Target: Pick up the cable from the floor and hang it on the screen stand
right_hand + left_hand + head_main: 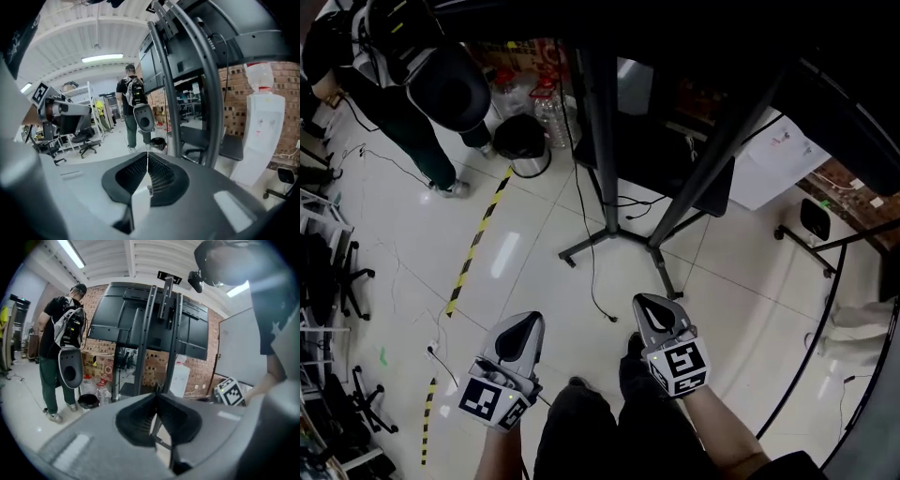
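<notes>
At about ten o'clock in the head view a person (412,75) stands beside a bin (523,142), well clear of the job. The left gripper (521,336) is held low at seven o'clock, its jaws clenched together on nothing, likely kept back as the spare hand. The cable (593,281) lies on the pale floor (525,272) at twelve o'clock from the grippers, between them and the screen stand (607,169). It is thin, black and slack, running down past the stand's legs to a loose end. The right gripper (656,317), at five o'clock, is likewise closed and empty. Its nose is nearest that loose end, so it is probably placed to do the picking up.
</notes>
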### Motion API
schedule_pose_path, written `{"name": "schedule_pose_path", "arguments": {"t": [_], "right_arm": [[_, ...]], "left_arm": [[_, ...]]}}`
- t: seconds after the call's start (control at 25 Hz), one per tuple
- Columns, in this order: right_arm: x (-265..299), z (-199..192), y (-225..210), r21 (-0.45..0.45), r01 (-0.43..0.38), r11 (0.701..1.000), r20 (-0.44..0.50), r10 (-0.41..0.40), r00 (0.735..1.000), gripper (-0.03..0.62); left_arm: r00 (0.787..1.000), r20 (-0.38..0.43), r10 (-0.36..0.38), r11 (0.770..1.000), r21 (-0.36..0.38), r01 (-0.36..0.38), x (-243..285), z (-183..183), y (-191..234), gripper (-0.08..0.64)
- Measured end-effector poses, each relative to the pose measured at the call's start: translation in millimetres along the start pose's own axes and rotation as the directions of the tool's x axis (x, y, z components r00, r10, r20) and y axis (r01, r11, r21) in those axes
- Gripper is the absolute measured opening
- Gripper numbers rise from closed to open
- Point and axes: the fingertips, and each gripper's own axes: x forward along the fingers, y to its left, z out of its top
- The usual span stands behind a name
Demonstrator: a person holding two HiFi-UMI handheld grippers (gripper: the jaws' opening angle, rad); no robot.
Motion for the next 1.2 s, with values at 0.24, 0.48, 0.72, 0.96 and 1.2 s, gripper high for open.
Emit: {"name": "schedule_pose_path", "arguments": {"t": [0.24, 0.48, 0.72, 0.96, 1.2], "right_arm": [[75.7, -91.0, -4.6, 0.101, 0.043, 0.994, -0.197, -0.022, 0.98, 0.067], [160.9, -186.8, -5.9, 0.131, 0.142, 0.981, -0.336, -0.091, 0.938, 0.069], [246.5, -302.5, -9.0, 0.219, 0.219, 0.951, -0.476, -0.092, 0.875, 0.069], [306.6, -422.4, -28.8, 0.241, 0.276, 0.931, -0.609, -0.077, 0.789, 0.097], [349.0, -499.0, -37.3, 0.253, 0.3, 0.92, -0.682, -0.051, 0.729, 0.097]], "left_arm": [[0.998, -0.036, 0.045, 0.997, -0.061, -0.047, 33.9, -55.9, 58.7, 0.001], [0.999, -0.023, -0.025, 1.0, -0.017, 0.025, 72.6, -132.7, 123.5, 0.0], [0.988, -0.134, -0.078, 0.996, 0.034, 0.083, 95.4, -227.9, 178.7, 0.0], [0.979, -0.193, -0.06, 0.998, -0.018, 0.057, 108.1, -323.7, 221.0, 0.001], [0.963, -0.26, -0.077, 0.995, -0.084, 0.056, 116.9, -406.4, 242.9, 0.002]]}}
